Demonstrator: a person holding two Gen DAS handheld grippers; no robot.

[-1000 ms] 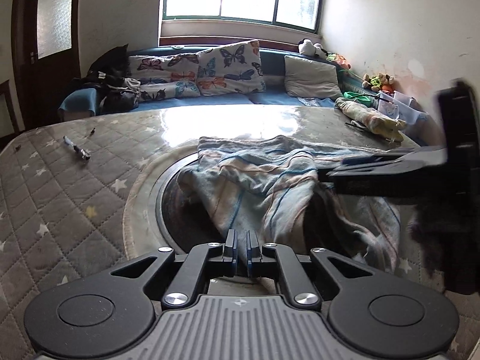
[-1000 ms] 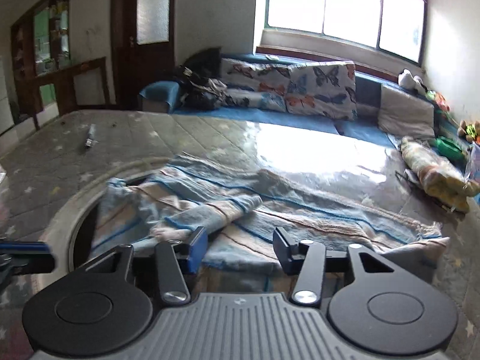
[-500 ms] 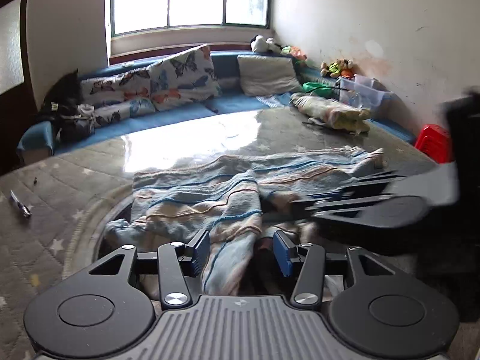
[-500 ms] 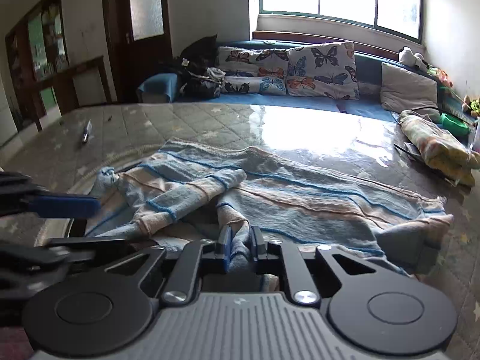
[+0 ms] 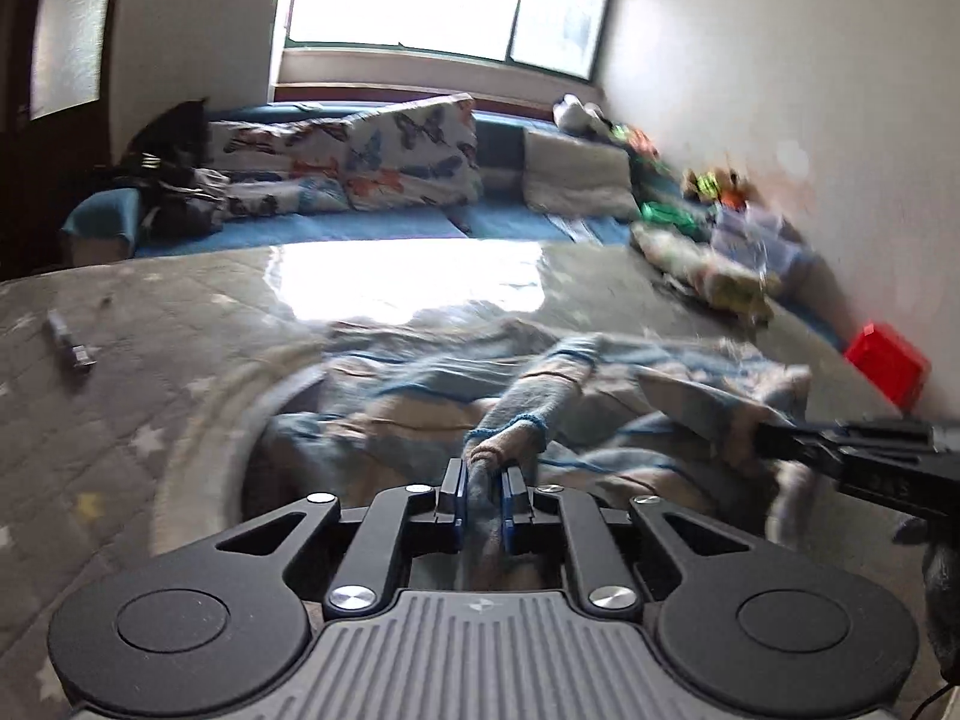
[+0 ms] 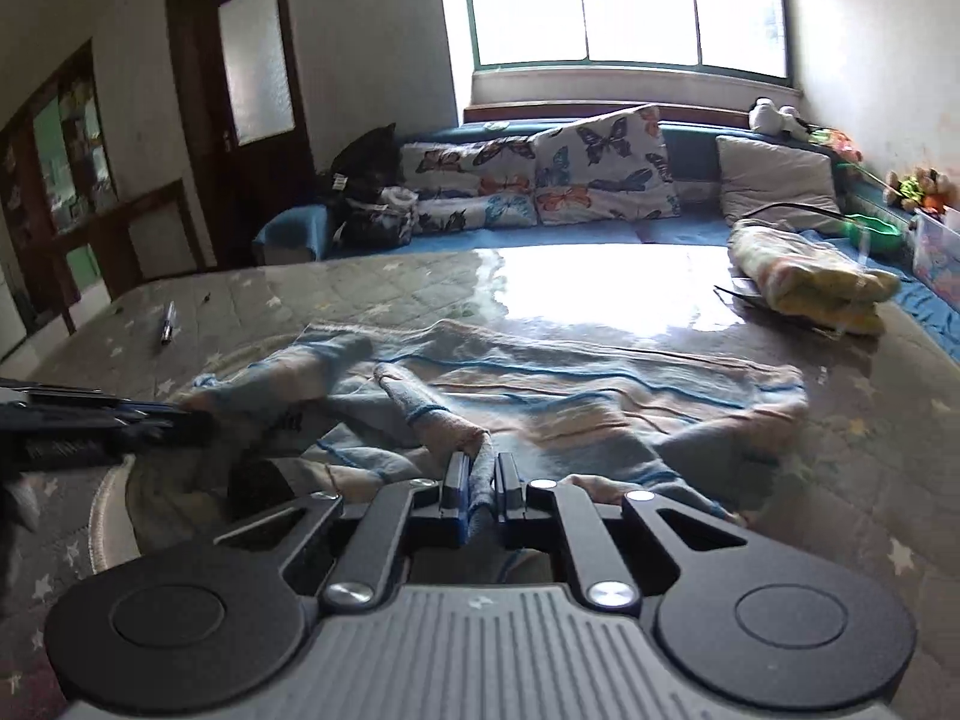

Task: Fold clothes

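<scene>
A blue and beige striped garment [image 5: 540,384] lies crumpled on the glossy quilted table [image 5: 180,312]; in the right wrist view the striped garment [image 6: 570,390] spreads across the table's middle. My left gripper [image 5: 483,495] is shut on a sleeve end of the garment. My right gripper [image 6: 480,483] is shut on another bunched sleeve end. The right gripper shows at the right of the left wrist view [image 5: 852,450]; the left gripper shows at the left of the right wrist view [image 6: 102,420].
A pen [image 6: 168,321] lies on the table's far left. A folded yellow blanket [image 6: 804,282] sits at the far right. A blue sofa with butterfly pillows [image 6: 540,180] runs behind. A red box [image 5: 888,360] stands by the right wall.
My left gripper went from shut to open, then closed on a sleeve end. My right gripper closed on the other sleeve end half a second ago and still holds it.
</scene>
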